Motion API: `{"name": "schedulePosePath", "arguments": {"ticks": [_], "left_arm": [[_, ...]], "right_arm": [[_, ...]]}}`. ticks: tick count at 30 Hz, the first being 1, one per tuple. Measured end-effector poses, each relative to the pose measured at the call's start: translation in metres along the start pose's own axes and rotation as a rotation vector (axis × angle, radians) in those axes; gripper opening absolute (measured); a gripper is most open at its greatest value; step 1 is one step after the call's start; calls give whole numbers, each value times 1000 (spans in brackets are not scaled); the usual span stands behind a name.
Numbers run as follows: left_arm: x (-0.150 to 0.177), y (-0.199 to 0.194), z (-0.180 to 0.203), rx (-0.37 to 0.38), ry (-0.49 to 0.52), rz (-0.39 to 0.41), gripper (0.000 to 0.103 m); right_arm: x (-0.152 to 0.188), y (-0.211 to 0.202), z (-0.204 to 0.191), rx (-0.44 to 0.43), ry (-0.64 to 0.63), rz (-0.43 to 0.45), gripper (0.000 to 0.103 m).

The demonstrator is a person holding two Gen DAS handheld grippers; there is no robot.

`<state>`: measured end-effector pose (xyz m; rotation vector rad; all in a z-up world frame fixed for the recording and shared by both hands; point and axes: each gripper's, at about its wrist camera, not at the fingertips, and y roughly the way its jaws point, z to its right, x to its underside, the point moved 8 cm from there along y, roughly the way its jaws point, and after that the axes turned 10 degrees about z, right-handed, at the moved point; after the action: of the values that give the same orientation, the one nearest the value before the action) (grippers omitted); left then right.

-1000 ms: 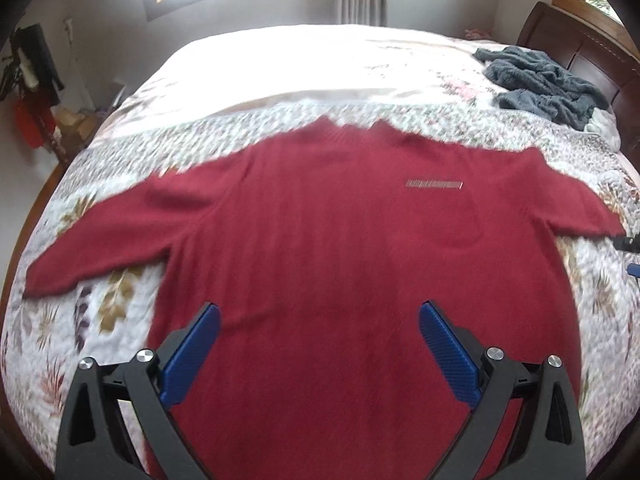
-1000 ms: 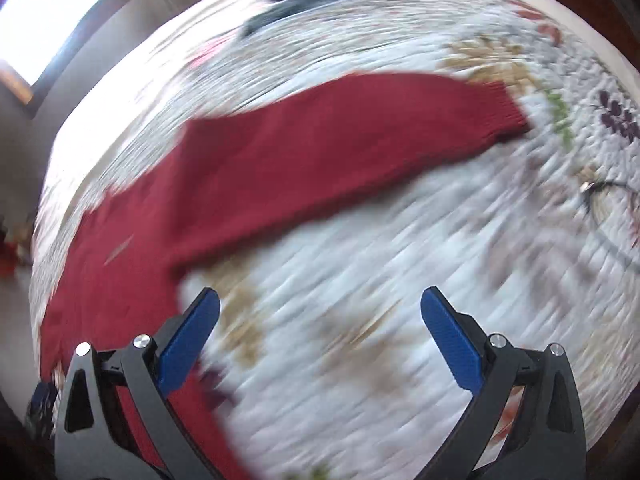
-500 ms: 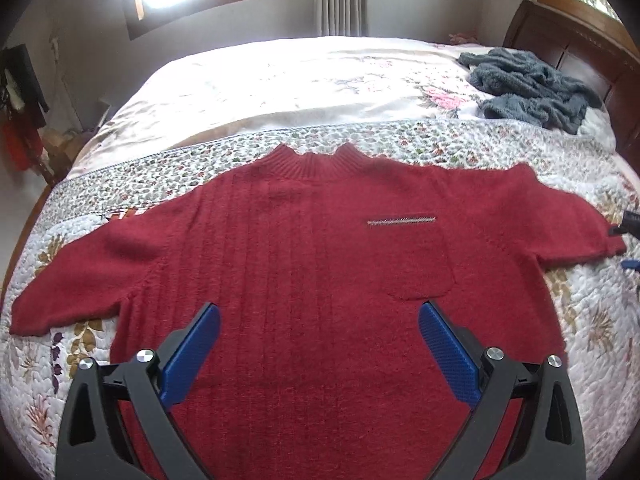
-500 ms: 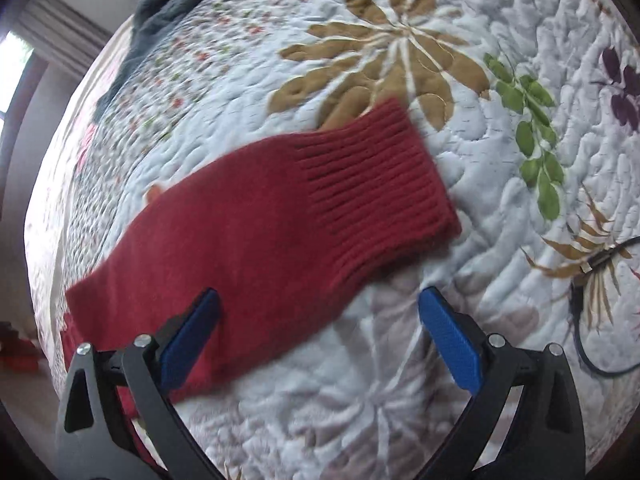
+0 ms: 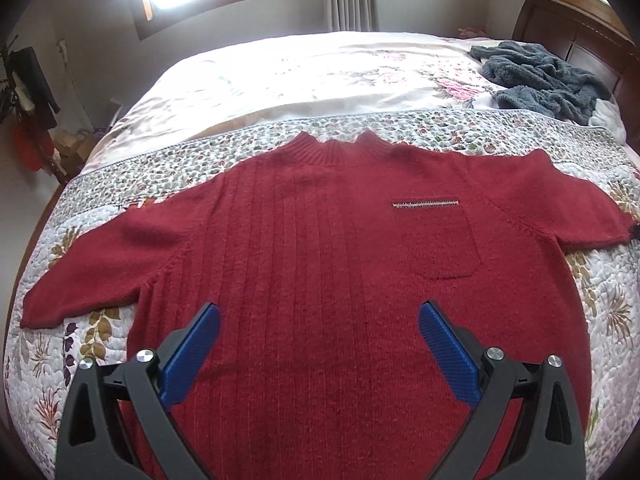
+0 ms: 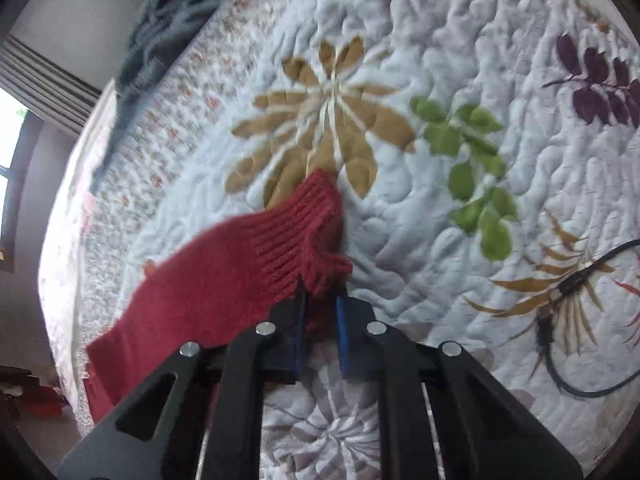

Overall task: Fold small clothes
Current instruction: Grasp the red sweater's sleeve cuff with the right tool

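A red knitted sweater (image 5: 320, 280) is laid flat, front up, on the quilted bedspread (image 5: 608, 320) of a bed, its body and both sleeves spread out. The ribbed collar points toward the far side of the bed, and a chest pocket (image 5: 440, 240) with a light stitched band along its top edge is seen on the sweater's front. In the left wrist view one sleeve of the sweater reaches toward the left edge of the bed and the other toward the right edge.

The ribbed cuff (image 6: 296, 232) of one sleeve is seen close up in the right wrist view, bunched and lifted a little off the bedspread beside a tan flower print. The right gripper (image 6: 320, 304) is closed onto the edge of this cuff, the blue-padded jaws brought nearly together with red knit pinched between them.

The left gripper (image 5: 320, 328) is held over the lower body of the sweater, its jaws spread wide apart with nothing between them; whether the fingers touch the fabric cannot be told.

Beyond the sweater's collar, a pale floral sheet (image 5: 300, 76) covers the far part of the bed. A crumpled grey-blue fleece garment (image 5: 548, 76) lies well apart from the sweater, near the dark wooden headboard (image 5: 576, 28). A black cable (image 6: 568, 320) lies on the bedspread to the right of the cuff.
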<state>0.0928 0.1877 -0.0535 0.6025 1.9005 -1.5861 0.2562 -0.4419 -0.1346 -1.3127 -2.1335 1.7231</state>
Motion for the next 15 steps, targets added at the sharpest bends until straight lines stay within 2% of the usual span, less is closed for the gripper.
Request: {"name": "schedulePosePath", "arguments": {"ticks": [5,7,10,15], "left_arm": [[0,-3,-4,4,-9,4,99],[1,-2,-9,6,-21,-1,99],[6,4,-17,-7,-43,-20,99],[14,10,-31,-19,-72,-37,99]], "right_arm": [[-8,-23,4,30,-69,54,8],[-1,-19,16,92,-67,29,8],[13,-11,28,128,-59,0,8],[12,-23,5,149,-126,89,8]]}}
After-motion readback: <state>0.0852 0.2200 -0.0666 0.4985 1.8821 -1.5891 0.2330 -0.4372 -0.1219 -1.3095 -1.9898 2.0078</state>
